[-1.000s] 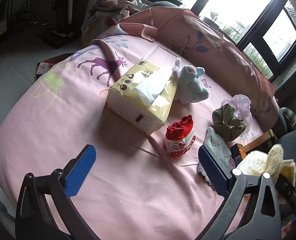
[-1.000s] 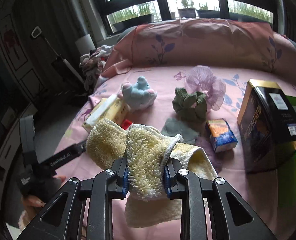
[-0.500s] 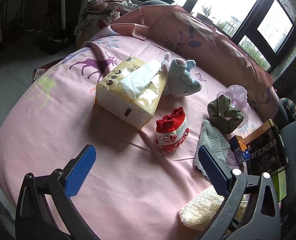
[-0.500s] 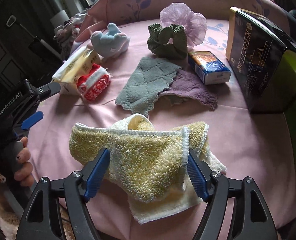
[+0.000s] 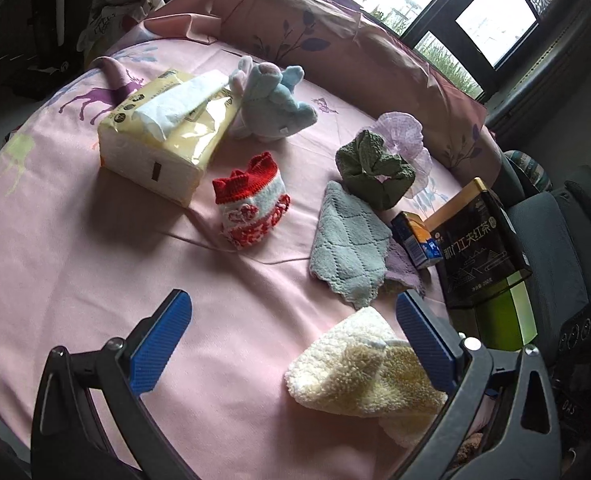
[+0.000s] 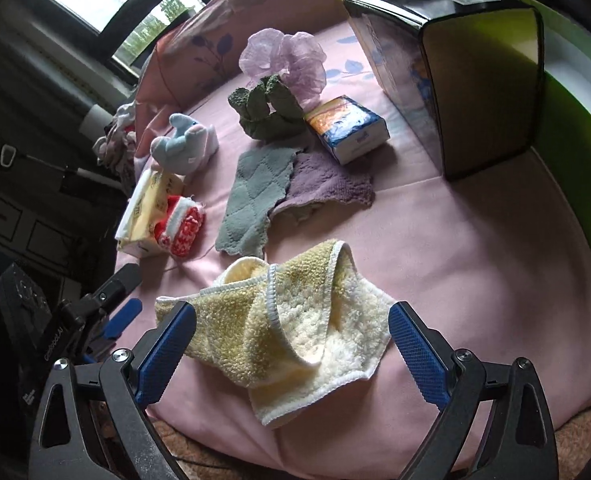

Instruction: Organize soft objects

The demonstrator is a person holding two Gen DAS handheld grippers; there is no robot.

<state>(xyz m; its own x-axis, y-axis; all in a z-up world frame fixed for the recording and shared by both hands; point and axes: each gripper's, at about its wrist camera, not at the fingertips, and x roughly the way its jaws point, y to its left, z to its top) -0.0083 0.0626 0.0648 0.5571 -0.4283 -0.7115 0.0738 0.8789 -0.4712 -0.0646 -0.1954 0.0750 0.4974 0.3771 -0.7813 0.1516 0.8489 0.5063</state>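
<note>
The yellow towel lies crumpled near the front edge of the pink bed, between the right gripper's opening jaws, pads off it. Left gripper is spread, empty. Risk: the overhanging corner drags it off the edge.

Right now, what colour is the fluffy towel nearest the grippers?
Pale yellow and cream towel, white-edged; right wrist view shows it best.

A fluffy yellow towel lies crumpled and half folded near the bed's front edge; a grey cloth overlapping a purple cloth lies flat toward the middle
</note>
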